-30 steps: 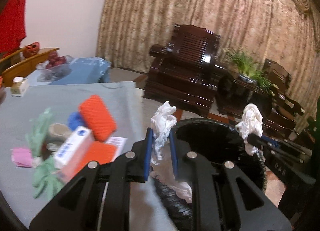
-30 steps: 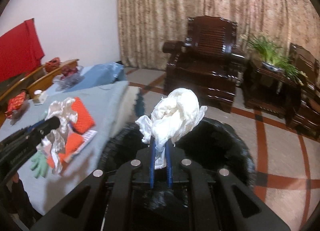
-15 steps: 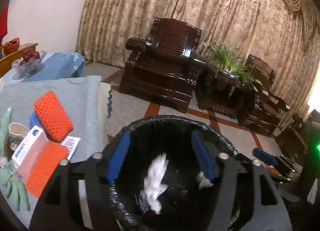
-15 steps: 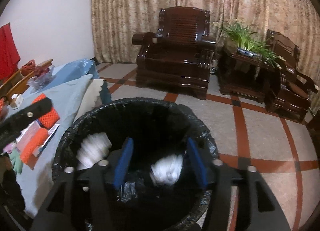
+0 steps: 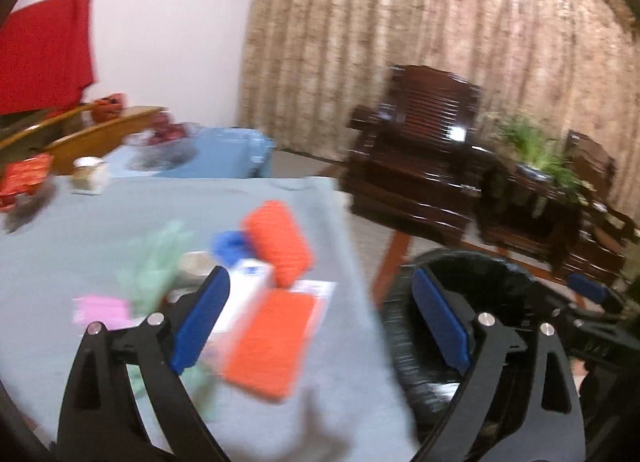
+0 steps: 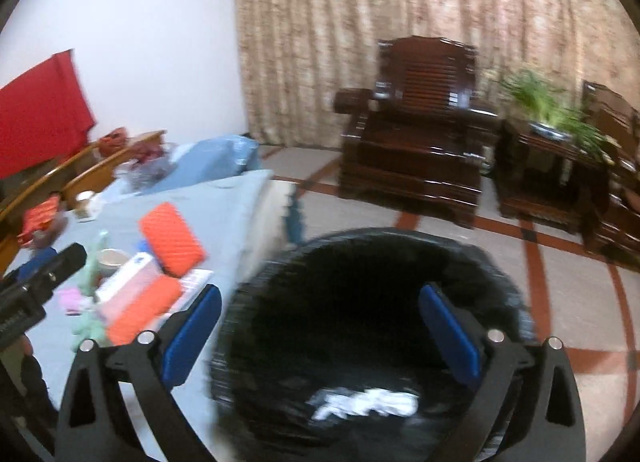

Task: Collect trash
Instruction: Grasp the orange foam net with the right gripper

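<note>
Both jaws opening, nothing between them — right hand-held gripper (image 6: 320, 330) above the bin (image 6: 372, 326); left hand-held gripper (image 5: 320, 318) beside it.

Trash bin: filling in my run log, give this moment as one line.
left gripper: opening, empty | right gripper: opening, empty | white paper: in trash bin | table: cluttered

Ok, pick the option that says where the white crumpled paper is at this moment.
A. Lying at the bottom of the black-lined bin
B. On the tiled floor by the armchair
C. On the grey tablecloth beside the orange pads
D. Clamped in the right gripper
A. The right wrist view shows the white crumpled paper lying low inside the black-lined bin, while the right gripper has nothing between its opening jaws.
</note>
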{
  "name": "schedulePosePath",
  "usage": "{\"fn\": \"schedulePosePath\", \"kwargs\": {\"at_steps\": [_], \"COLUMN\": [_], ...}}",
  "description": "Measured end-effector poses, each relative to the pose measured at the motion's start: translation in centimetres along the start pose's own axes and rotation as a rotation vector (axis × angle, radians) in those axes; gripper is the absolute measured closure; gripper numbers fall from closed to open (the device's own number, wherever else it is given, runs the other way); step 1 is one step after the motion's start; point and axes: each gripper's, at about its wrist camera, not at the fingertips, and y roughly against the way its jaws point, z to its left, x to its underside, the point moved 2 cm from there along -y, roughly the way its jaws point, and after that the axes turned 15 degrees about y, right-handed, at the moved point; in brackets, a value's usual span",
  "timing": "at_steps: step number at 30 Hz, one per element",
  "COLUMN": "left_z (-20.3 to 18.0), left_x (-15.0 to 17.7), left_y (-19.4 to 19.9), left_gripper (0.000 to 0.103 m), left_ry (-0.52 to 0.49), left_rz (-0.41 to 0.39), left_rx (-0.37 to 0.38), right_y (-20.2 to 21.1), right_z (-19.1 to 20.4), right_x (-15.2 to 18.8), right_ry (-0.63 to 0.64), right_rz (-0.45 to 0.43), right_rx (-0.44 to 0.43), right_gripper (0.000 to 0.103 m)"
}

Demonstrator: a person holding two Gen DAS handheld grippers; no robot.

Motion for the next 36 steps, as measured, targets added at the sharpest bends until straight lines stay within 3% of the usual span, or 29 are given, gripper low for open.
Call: {"fn": "schedulePosePath", "kwargs": {"at_steps": [5,13,26,33,36], "left_z": [5.7,11.5,15.7,16.1,16.1], "left_x": [-1.2,-1.5,0.3,1.0,1.2], "left_y": [1.7,1.8,-0.4,-1.4,-1.7], "left_gripper": [0.013,0.013,0.013,0.013,0.013], "left_ry": [0.029,0.070,0.103,0.109,0.108], "left_rz": [-0.040,-0.059,-0.018,0.000,0.007], "left_rx": [-0.131,-0.256,-0.311,-0.308,-0.307], "right_y": [-1.5,-4.6,-10.7,-12.0,-12.3], "right_z": [5.8,14.1,19.1,20.2,20.6], "right_x": [-1.2,-1.7,0.8,1.7,2.0], "right_ry": [0.065,0.160,0.188,0.207,0.212], "right_rz": [-0.022,-0.031,0.098,0.141,0.154], "right_rx": [-0.105,-0.214,-0.282,-0.300,-0.337], "right_gripper": [0.006,0.012,0.041,0.046,0.059]}}
